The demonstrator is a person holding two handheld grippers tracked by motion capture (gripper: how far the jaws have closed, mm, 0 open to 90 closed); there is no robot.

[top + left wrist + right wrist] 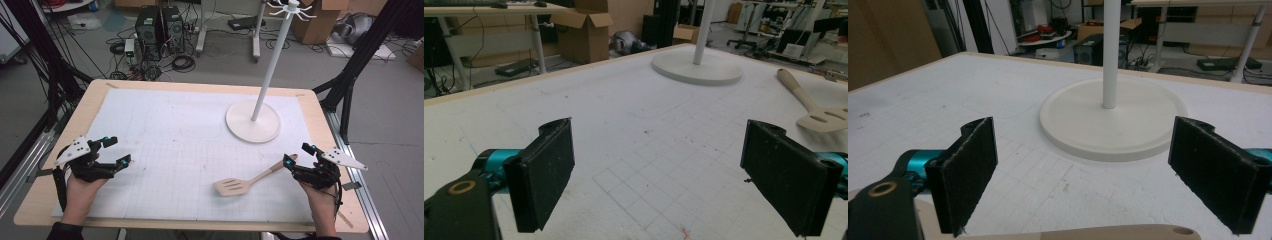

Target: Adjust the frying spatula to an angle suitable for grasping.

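A pale wooden slotted spatula [248, 180] lies on the white mat, handle end toward the right. My right gripper [298, 153] is open at that handle end, and in the right gripper view the handle [1108, 233] lies just under and between the jaws. A white stand with a round base [252, 121] and a tall pole [272, 60] topped by hooks rises at the back right. My left gripper [117, 150] is open at the table's left side with nothing between its pads [546, 172]. The left gripper view has the spatula [811, 105] at its far right.
The white gridded mat [170, 145] covers most of the wooden table [87, 102]. Beyond the table are computer towers [159, 29], cables on the floor, cardboard boxes [320, 20] and black frame legs on both sides.
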